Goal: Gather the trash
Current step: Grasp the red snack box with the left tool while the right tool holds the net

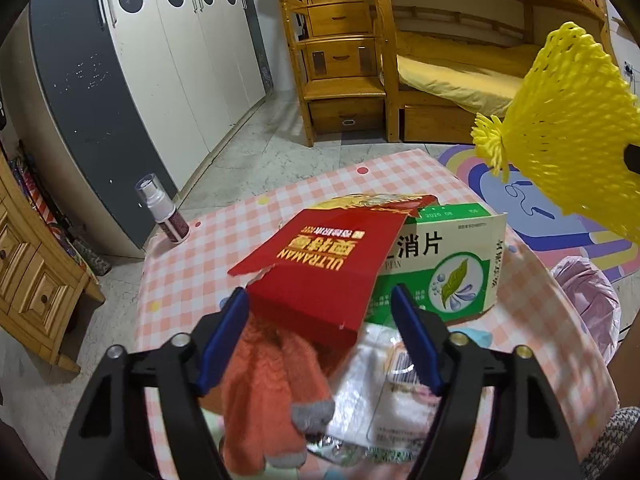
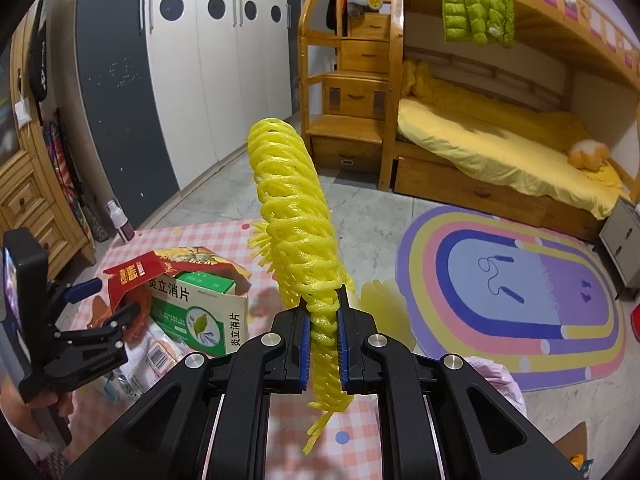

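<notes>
My right gripper is shut on a yellow foam net sleeve, which stands up out of the pads above the table edge. The left wrist view shows the same net hanging at the upper right. My left gripper stands open astride the near end of a torn red carton. Its left pad is at the carton's corner and its right pad is well apart from it. The carton leans on a green-and-white medicine box. From the right wrist view, the left gripper sits over the red carton.
An orange sock with grey tips and a clear wrapper with a barcode lie under the left gripper. A spray bottle stands at the far left corner of the pink checked table. A pink bag sits beside the table, by the rainbow rug.
</notes>
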`<act>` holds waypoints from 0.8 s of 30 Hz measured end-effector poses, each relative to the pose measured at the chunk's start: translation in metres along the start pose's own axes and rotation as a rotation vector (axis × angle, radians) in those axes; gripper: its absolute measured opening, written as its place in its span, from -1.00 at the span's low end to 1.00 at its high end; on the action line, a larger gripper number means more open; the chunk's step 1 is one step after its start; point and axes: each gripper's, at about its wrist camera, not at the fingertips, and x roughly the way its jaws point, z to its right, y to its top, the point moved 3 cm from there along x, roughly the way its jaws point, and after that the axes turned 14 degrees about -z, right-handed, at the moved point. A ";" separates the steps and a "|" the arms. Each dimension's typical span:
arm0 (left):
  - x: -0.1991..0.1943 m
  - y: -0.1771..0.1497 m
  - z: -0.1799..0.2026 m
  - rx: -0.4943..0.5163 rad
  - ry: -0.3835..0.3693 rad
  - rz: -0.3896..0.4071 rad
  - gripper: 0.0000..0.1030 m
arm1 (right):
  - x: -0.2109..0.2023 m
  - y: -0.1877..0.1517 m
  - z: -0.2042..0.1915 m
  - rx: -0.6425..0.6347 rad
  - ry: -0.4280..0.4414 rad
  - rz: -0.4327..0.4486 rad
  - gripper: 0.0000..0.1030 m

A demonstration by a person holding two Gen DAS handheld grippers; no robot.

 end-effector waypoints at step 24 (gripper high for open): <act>-0.081 0.008 -0.044 -0.175 -0.078 0.126 -1.00 | -0.043 -0.031 0.003 0.030 0.021 0.055 -0.79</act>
